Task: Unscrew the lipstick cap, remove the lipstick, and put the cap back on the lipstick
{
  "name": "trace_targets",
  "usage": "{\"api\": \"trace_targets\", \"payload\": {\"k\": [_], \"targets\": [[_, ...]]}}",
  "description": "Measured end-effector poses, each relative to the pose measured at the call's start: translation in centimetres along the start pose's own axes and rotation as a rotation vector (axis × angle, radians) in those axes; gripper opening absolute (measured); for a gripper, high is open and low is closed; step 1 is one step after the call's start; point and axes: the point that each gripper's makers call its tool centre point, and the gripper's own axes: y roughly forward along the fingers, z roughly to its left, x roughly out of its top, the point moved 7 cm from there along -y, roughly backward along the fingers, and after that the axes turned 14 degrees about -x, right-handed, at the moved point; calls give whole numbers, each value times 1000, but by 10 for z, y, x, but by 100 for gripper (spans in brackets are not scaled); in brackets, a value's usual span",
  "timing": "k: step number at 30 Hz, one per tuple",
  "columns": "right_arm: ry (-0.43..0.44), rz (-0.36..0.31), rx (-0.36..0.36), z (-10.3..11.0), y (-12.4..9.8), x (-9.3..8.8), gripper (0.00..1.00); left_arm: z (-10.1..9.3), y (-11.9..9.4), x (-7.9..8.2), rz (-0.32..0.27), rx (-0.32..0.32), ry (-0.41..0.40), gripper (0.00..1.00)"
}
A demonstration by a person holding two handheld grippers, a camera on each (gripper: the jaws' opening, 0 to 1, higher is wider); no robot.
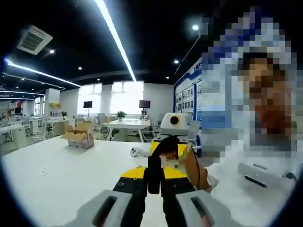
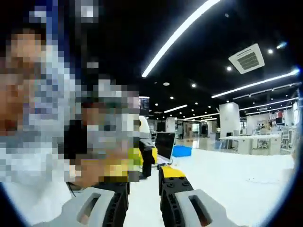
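- The lipstick (image 1: 155, 175), a dark tube at lower centre of the left gripper view, is clamped between the left gripper (image 1: 155, 187) jaws.
- The right gripper (image 2: 143, 189) jaws are narrowly parted, empty.
- Risk: the tube could slip during twisting.

A cardboard box (image 1: 80, 135) sits on a white table (image 1: 57, 172).
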Motion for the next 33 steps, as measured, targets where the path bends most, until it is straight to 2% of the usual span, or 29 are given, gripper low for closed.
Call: {"api": "trace_targets", "payload": {"k": [7, 18, 27, 33], "targets": [[2, 18, 20, 9, 11, -6, 21, -6, 18, -12, 50, -57, 27, 13], [-35, 49, 38, 19, 16, -10, 19, -19, 30, -14, 115, -101, 58, 13], [-60, 106, 33, 23, 19, -18, 11, -20, 33, -20, 175, -96, 68, 13], [-34, 121, 37, 24, 20, -20, 10, -19, 32, -21, 178, -97, 60, 13]]}}
